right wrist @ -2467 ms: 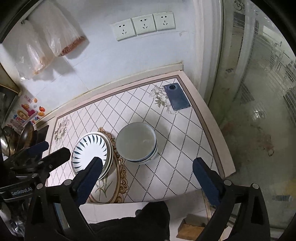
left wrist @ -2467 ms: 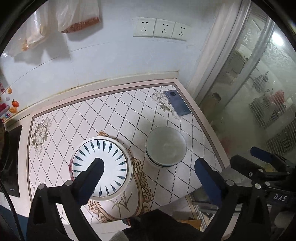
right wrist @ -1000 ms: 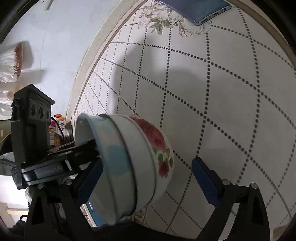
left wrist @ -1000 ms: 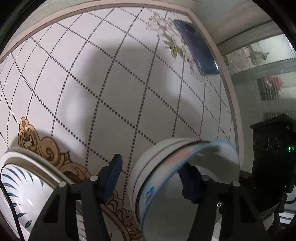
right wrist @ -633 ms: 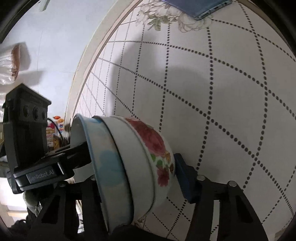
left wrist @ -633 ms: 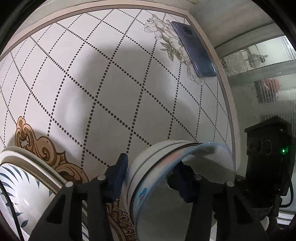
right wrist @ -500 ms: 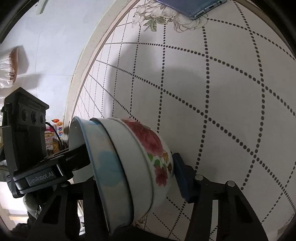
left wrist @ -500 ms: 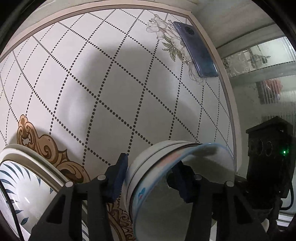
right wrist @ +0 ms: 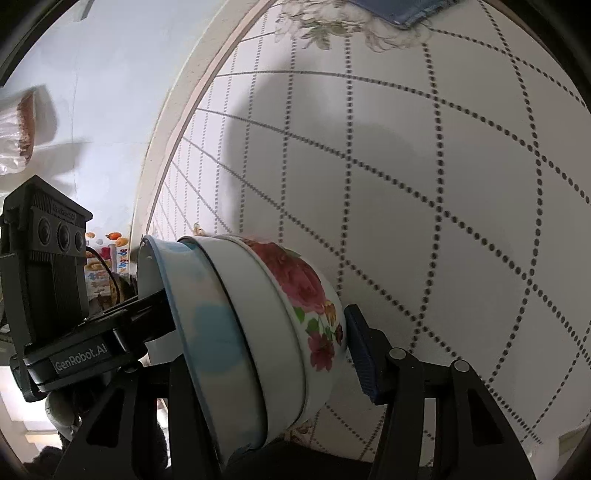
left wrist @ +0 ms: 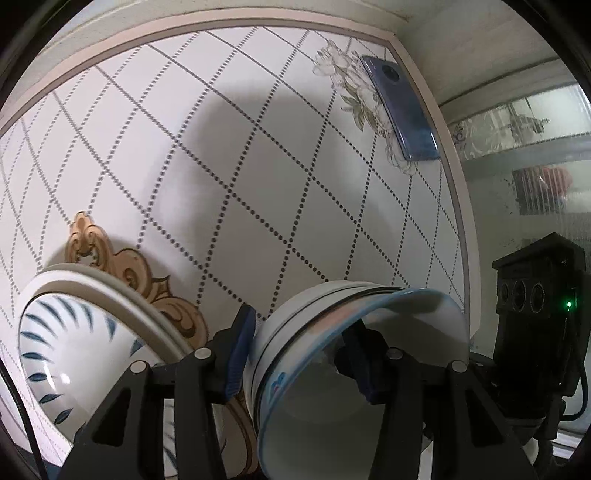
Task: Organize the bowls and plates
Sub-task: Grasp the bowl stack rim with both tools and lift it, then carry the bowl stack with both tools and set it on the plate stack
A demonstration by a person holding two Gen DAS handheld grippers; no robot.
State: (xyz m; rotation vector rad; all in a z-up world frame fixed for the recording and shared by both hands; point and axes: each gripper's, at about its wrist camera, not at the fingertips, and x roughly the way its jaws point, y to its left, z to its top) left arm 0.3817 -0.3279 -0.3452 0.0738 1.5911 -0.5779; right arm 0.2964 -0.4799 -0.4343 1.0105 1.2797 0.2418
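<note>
A stack of nested white bowls (left wrist: 354, 369) is held between both grippers, just above the tiled table. The outer bowl carries a red flower print (right wrist: 295, 288); the inner one has a blue rim. My left gripper (left wrist: 299, 354) is shut on the stack's left wall, one finger outside and one inside. My right gripper (right wrist: 266, 354) is shut on the stack's right wall the same way. A stack of white plates with blue leaf marks (left wrist: 85, 347) sits on the table just left of the bowls.
A blue phone (left wrist: 400, 110) lies at the table's far right corner, also at the top of the right wrist view (right wrist: 399, 9). The table edge (left wrist: 463, 206) runs along the right, with a glass door beyond. A wall rises behind the table.
Both grippers came down from above the table and closed on opposite walls of the bowl stack. In the last half second the stack has barely moved.
</note>
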